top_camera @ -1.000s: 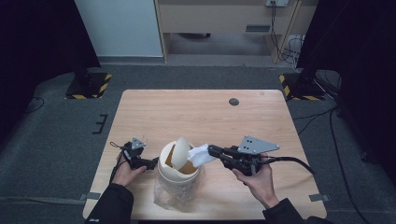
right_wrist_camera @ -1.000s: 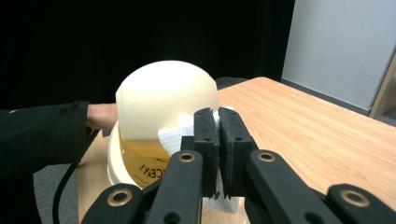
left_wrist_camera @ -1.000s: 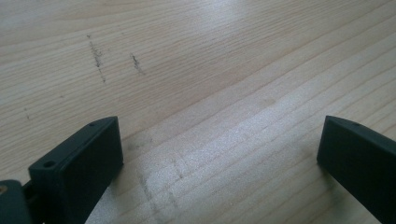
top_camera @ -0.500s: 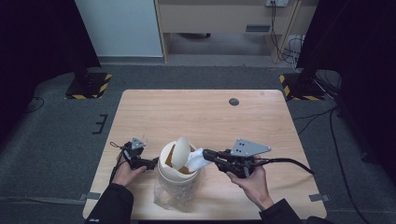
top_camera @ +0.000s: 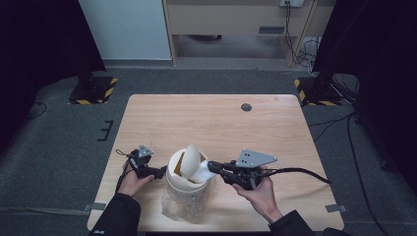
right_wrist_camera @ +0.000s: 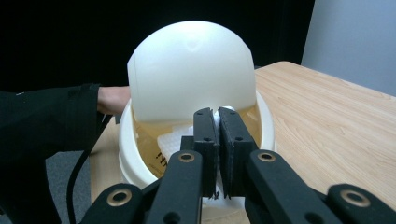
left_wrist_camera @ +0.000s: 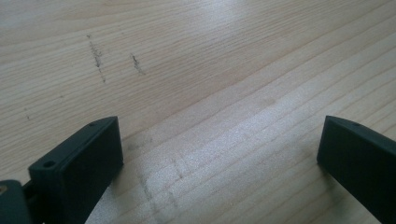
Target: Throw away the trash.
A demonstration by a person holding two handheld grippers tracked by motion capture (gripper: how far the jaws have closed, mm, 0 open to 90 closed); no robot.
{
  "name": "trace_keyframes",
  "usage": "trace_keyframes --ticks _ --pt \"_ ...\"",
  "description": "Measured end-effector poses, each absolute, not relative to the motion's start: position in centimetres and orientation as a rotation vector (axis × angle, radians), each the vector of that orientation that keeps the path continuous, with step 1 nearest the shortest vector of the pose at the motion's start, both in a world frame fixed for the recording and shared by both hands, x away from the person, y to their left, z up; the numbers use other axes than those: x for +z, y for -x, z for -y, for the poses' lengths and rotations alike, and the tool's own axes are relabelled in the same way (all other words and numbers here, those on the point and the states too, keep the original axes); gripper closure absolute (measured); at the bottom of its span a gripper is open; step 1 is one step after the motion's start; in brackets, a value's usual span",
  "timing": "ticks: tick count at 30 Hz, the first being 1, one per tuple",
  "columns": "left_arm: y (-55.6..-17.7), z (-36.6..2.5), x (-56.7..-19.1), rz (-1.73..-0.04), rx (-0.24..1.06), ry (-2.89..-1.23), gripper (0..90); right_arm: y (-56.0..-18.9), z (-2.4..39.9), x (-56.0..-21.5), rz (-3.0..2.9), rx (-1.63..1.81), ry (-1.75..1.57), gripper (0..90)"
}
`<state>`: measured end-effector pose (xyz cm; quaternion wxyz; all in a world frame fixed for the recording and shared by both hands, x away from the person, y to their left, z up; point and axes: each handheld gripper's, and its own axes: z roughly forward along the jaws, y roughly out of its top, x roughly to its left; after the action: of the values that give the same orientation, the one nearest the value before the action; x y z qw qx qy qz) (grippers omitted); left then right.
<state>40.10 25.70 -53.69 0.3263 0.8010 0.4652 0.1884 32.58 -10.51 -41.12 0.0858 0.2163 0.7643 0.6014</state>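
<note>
Right tongs (right_wrist_camera: 219, 116) pinched tight on white paper (top_camera: 200, 173), at open mouth of white bin (top_camera: 189, 184) near front table (top_camera: 275, 128) edge. Swing lid (right_wrist_camera: 191, 70) tilted up just behind paper. Left tongs (top_camera: 162, 172) spread wide, nothing between, just left of bin, low over bare wood. Dark round spot (top_camera: 246, 107) far back.

Matt black plastic gripper jaws; smooth white plastic bin lid (right_wrist_camera: 191, 70); pale, matt, grained wooden table (top_camera: 206, 123).
</note>
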Motion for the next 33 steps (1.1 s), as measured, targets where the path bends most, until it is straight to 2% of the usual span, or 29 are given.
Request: trace_keyframes --ticks 21,29,33 --pt "-40.1 -25.7 -53.7 -1.219 0.493 -2.099 0.0 -32.7 9.0 -42.9 -2.333 1.791 -0.657 85.2" --pt "-40.1 -25.7 -53.7 -1.219 0.494 -2.099 0.0 -32.8 8.8 -43.1 -2.334 1.803 -0.652 77.2" --pt "-40.1 -25.7 -53.7 -1.219 0.494 -2.099 0.0 -32.8 9.4 -42.5 -2.317 1.788 -0.65 68.6"
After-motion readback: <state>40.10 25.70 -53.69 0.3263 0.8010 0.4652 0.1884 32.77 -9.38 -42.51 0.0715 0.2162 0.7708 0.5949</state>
